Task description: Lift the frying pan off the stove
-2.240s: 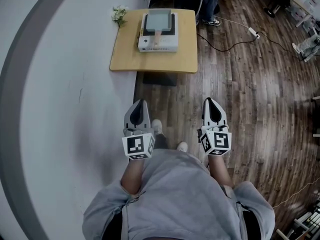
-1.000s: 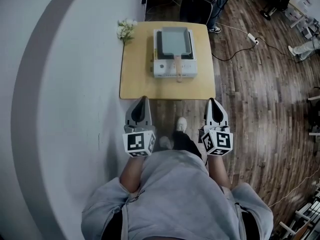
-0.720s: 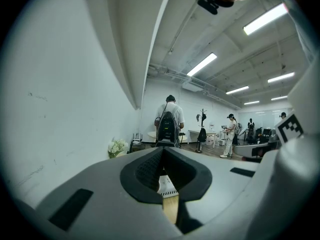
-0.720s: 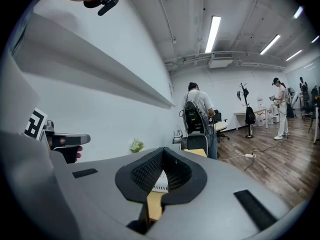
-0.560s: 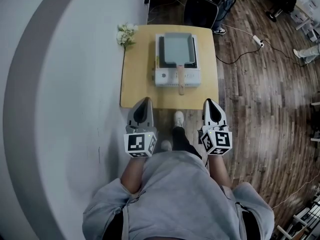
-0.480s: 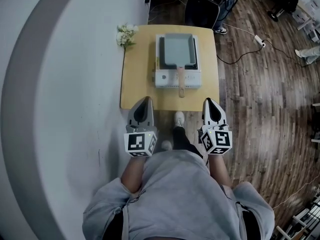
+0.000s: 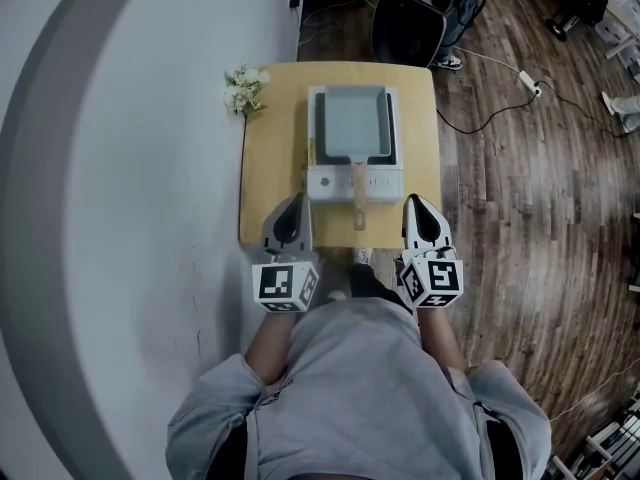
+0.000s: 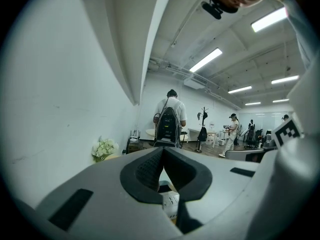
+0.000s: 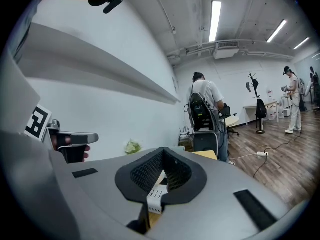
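A grey rectangular frying pan (image 7: 352, 122) sits on a white tabletop stove (image 7: 330, 183), its wooden handle (image 7: 359, 196) pointing toward me over the stove's front. Both stand on a small wooden table (image 7: 270, 158). My left gripper (image 7: 296, 201) is shut and empty, over the table's near left edge. My right gripper (image 7: 417, 203) is shut and empty at the near right corner. Both hang short of the stove, on either side of the handle. Past the closed tips of the left gripper (image 8: 163, 152) and right gripper (image 9: 164, 152), a bit of the stove (image 9: 155, 197) shows.
White flowers (image 7: 241, 88) stand at the table's far left corner by the white wall. A black chair (image 7: 408, 26) is behind the table. A cable and power strip (image 7: 530, 76) lie on the wood floor to the right. A person with a backpack (image 8: 168, 124) stands beyond.
I have walked up to the table; it has come from well ahead to right under the gripper tips. Both grippers have stayed shut and level.
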